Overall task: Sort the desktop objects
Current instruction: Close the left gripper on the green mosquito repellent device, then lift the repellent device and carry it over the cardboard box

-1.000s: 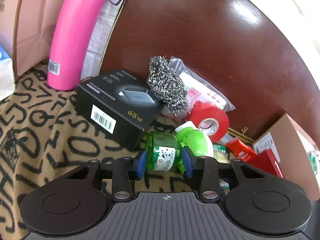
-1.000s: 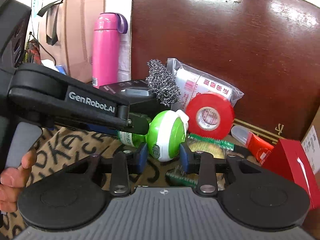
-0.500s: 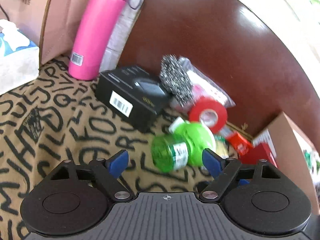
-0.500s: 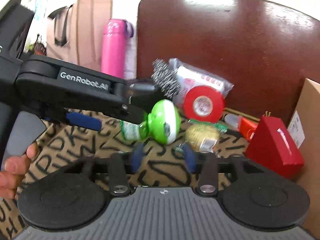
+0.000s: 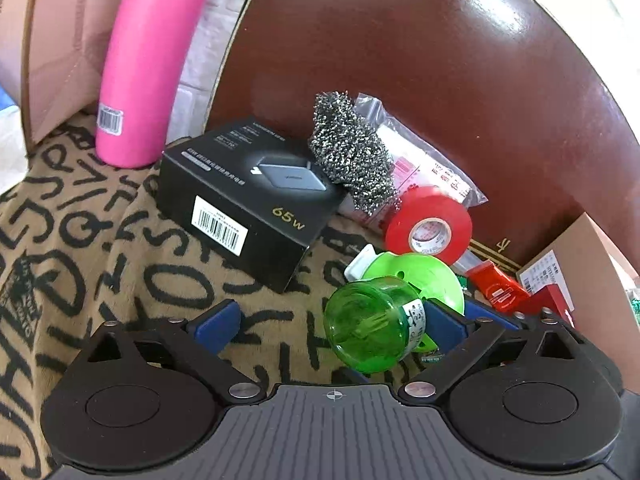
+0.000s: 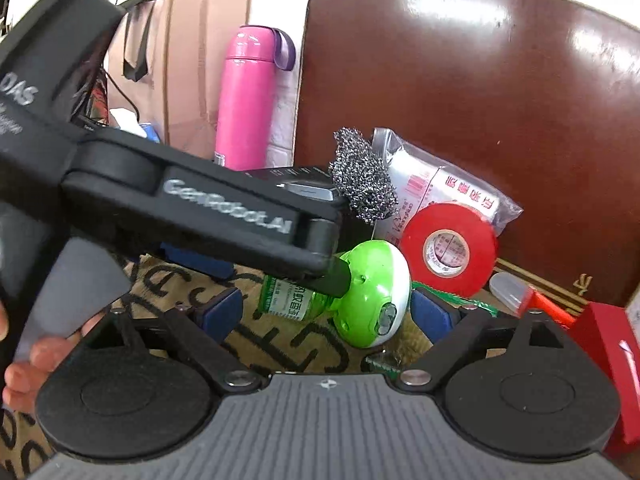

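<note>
Behind everything stands a brown chair back (image 5: 440, 80), then a pink flask (image 5: 144, 64), a black box (image 5: 248, 196) and red tape (image 5: 428, 232). On the lettered cloth (image 5: 80, 272) lies the green bottle (image 5: 372, 336), tipped sideways. The left gripper (image 5: 332, 322) and right gripper (image 6: 326, 312) both gape around it, apparently without touching. It looks light, rigid and slippery; grip the narrow labelled body.

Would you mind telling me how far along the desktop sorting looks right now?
Nothing looks sorted yet. In hand: the green bottle lies between the open left gripper and the open right gripper, gripped by neither. Left: the black box, steel scourer, red tape and pink flask remain clustered.
</note>
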The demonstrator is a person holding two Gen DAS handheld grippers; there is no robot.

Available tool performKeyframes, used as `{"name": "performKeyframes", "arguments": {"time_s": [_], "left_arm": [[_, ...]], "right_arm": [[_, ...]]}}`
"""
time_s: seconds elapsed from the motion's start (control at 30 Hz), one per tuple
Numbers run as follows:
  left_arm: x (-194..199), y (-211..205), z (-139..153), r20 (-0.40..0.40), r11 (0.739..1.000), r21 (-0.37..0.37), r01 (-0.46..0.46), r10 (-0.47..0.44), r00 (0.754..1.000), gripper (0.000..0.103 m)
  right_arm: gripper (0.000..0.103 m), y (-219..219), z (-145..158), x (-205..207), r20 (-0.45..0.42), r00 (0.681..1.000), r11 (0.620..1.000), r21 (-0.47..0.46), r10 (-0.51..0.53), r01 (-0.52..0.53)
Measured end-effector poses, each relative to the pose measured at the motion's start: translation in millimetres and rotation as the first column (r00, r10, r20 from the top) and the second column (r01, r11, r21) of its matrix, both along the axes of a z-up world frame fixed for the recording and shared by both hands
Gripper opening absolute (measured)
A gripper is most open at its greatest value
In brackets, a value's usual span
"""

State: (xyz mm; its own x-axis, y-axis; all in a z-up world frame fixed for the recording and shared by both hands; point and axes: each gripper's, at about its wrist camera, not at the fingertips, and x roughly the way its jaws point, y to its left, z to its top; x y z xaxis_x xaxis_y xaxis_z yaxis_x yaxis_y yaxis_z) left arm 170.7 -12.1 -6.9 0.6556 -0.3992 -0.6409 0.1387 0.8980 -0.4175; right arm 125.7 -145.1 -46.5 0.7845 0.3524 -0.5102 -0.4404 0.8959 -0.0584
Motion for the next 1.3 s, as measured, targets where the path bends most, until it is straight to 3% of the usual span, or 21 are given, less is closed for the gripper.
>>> {"name": "performKeyframes", "arguments": {"time_s": [0.23, 0.4, 0.57, 0.87, 0.9, 1.0, 1.07, 1.23, 1.3], "left_arm": [[6.8, -5.8, -1.4, 0.01, 0.998, 0.029, 0.047, -0.047, 0.999, 0.101], [-7.2, -11.4, 3.0, -0.002, 0.993, -0.016, 0.114, -0.114, 0.993, 0.071], [-32.1, -22.5, 6.1, -0.006, 0.988, -0.013, 0.154, -0.154, 0.988, 0.062], [-90.7, -33.0, 34.1, 0.079, 0.986, -0.008, 0.167, -0.166, 0.983, 0.057], [-98.4, -34.3, 38.8, 0.101, 0.986, 0.0, 0.166, -0.165, 0.981, 0.059], [-121.2, -37.3, 50.5, 0.188, 0.992, 0.063, 0.106, -0.116, 0.975, 0.088], [-129.2, -39.2, 54.6, 0.222, 0.991, 0.097, 0.091, -0.111, 0.969, 0.09], [-129.8, -32.8, 62.2, 0.178, 0.988, -0.019, 0.151, -0.145, 0.973, 0.085], [-131.9, -35.6, 63.6, 0.165, 0.976, -0.053, 0.212, -0.201, 0.966, 0.07]], "right_arm": [[0.088, -9.1, -3.1, 12.2, -0.04, 0.998, 0.996, 0.081, -0.04, 0.043], [0.088, -14.3, -1.7, 3.7, -0.062, 0.995, 0.99, 0.107, -0.082, 0.089], [0.088, -17.5, 2.4, -17.8, -0.055, 0.994, 0.991, 0.089, -0.099, 0.104], [0.087, -28.2, 24.6, -80.3, 0.044, 0.988, 0.982, 0.122, -0.151, 0.145], [0.087, -30.5, 27.9, -87.2, 0.056, 0.987, 0.981, 0.132, -0.153, 0.145], [0.087, -34.7, 38.8, -105.6, 0.089, 0.983, 0.978, 0.145, -0.161, 0.147], [0.087, -36.5, 47.0, -116.3, 0.115, 0.98, 0.979, 0.142, -0.163, 0.146], [0.087, -46.8, 56.6, -134.9, 0.128, 0.977, 0.976, 0.156, -0.173, 0.152], [0.086, -50.4, 58.1, -140.1, 0.123, 0.975, 0.974, 0.156, -0.187, 0.167]]}}
